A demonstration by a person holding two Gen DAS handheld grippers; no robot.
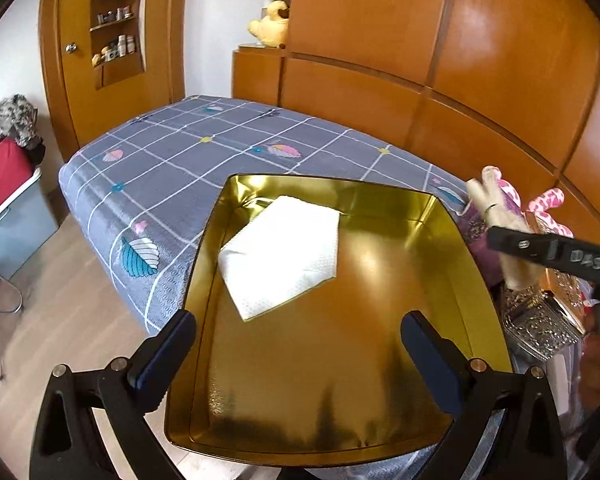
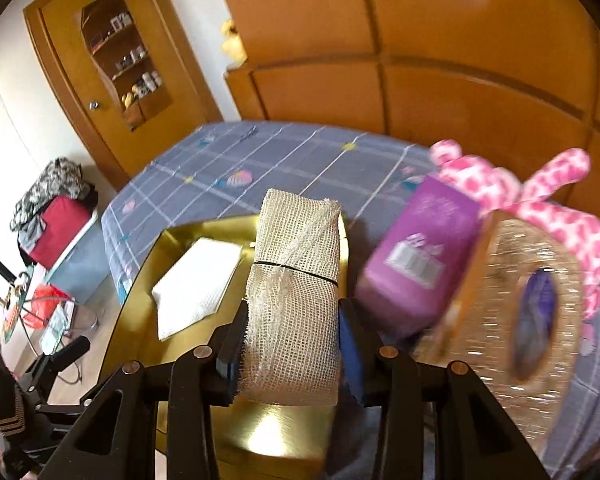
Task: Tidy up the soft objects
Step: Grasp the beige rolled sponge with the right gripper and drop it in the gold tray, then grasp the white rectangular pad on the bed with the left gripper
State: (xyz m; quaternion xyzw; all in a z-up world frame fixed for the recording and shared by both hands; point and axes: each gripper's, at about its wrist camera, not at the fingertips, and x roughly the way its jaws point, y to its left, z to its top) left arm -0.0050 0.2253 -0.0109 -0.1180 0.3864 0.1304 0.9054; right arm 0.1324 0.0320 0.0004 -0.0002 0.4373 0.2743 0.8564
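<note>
We see the gauze roll (image 2: 296, 296) clamped between the two pads of the right gripper (image 2: 294, 354), jaws closed part-way onto its sides. The roll projects away from the gripper along the fingers and hangs above the near right part of the gold tray (image 2: 188, 232). It is a cream, open-weave bundle, bound around its middle by a thin black band, with frayed threads at its near end.

In the tray, left of the roll, lies a folded white cloth (image 1: 282, 250), flat on the tray floor toward the far left corner.

The left gripper (image 1: 296, 354) stands with jaws wide apart and nothing between them; its fingers straddle the near end of the tray.

To the right of the tray sit a purple box (image 2: 418, 262), a glittery tissue box (image 2: 516, 304) and a pink spotted plush toy (image 2: 540, 200), all on the grey checked bedcover (image 1: 172, 168).
</note>
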